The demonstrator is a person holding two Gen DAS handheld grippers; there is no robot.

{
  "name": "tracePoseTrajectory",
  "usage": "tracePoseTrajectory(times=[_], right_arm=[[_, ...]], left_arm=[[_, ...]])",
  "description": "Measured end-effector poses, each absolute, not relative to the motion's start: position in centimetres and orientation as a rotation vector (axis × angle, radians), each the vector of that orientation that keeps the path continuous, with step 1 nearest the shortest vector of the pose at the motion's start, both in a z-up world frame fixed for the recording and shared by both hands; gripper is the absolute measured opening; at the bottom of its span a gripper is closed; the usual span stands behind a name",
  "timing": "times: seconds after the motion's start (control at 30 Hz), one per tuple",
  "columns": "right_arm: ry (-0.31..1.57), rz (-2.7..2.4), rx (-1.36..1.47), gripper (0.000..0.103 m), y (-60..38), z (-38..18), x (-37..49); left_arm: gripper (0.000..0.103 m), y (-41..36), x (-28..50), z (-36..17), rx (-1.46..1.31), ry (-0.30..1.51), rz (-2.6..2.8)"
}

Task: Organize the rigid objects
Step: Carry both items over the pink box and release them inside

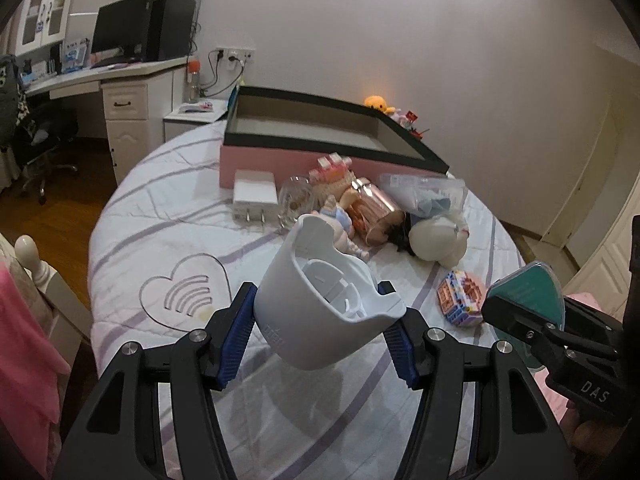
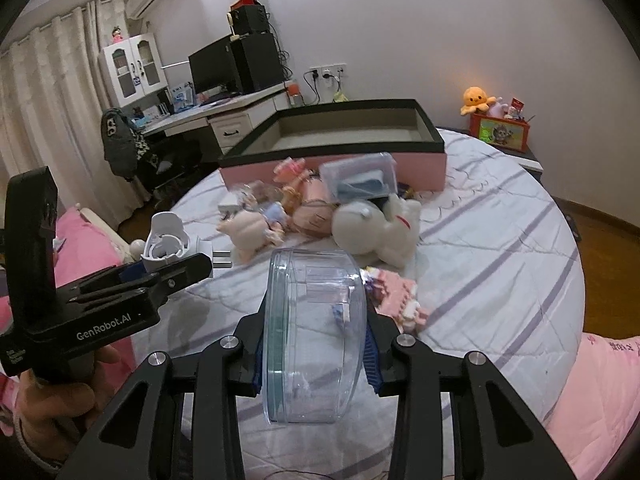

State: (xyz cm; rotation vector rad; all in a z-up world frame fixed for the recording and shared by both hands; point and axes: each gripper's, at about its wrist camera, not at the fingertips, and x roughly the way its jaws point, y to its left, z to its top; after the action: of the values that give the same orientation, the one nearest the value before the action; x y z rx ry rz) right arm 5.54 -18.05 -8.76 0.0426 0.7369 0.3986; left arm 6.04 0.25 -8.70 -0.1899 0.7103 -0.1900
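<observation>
Left hand-held gripper [image 1: 320,320] was clamped on a white holder [image 1: 320,300]; right hand-held gripper [image 2: 316,344] pinched a clear case [image 2: 316,332]. Both were held above the bed [image 2: 500,232]. Level carriage to the box [image 2: 360,120] was judged advisable, the pile [image 2: 320,208] being cleared.

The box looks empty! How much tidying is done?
Nothing is put away yet: the pink box looks empty. In hand: the left tool grips a white plastic holder, the right tool a clear round container. Left on the bed: dolls, a white plush, a charger, a block toy.
</observation>
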Motion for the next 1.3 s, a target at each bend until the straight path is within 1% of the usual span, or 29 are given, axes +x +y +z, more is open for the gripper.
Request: tracePoseTrajectory(times=[0.2, 0.37, 0.53, 0.67, 0.77, 0.97, 1.13, 1.3], right_arm=[[0.727, 0.412, 0.055, 0.038, -18.5, -8.0, 6.9], [0.681, 0.430, 0.029, 0.038, -18.7, -5.2, 9.1], [0.635, 0.442, -0.010, 0.038, -18.3, -1.8, 13.7], [0.643, 0.430, -0.037, 0.038, -17.8, -0.7, 18.5], [0.689, 0.419, -0.026, 0.038, -17.6, -1.0, 22.9], [0.835, 0.402, 0.019, 0.038, -17.4, -4.6, 30.1], [0.905, 0.387, 0.032, 0.038, -17.3, -6.8, 32.9], [0.947, 0.371, 0.029, 0.038, -17.1, -7.9, 34.2]], left_arm=[[0.061, 0.6, 6.5, -7.6, -0.187, 0.686, -0.185], [0.061, 0.5, 8.1, -5.5, -0.171, 0.644, -0.195], [0.061, 0.2, 11.1, -2.2, -0.134, 0.583, -0.210], [0.061, 0.1, 15.0, -0.5, -0.113, 0.567, -0.206], [0.061, 0.0, 18.9, -0.5, -0.096, 0.586, -0.190], [0.061, -0.3, 25.8, -2.3, -0.096, 0.672, -0.166], [0.061, -0.5, 29.6, -4.0, -0.107, 0.739, -0.155], [0.061, -0.8, 31.5, -5.4, -0.098, 0.783, -0.147]])
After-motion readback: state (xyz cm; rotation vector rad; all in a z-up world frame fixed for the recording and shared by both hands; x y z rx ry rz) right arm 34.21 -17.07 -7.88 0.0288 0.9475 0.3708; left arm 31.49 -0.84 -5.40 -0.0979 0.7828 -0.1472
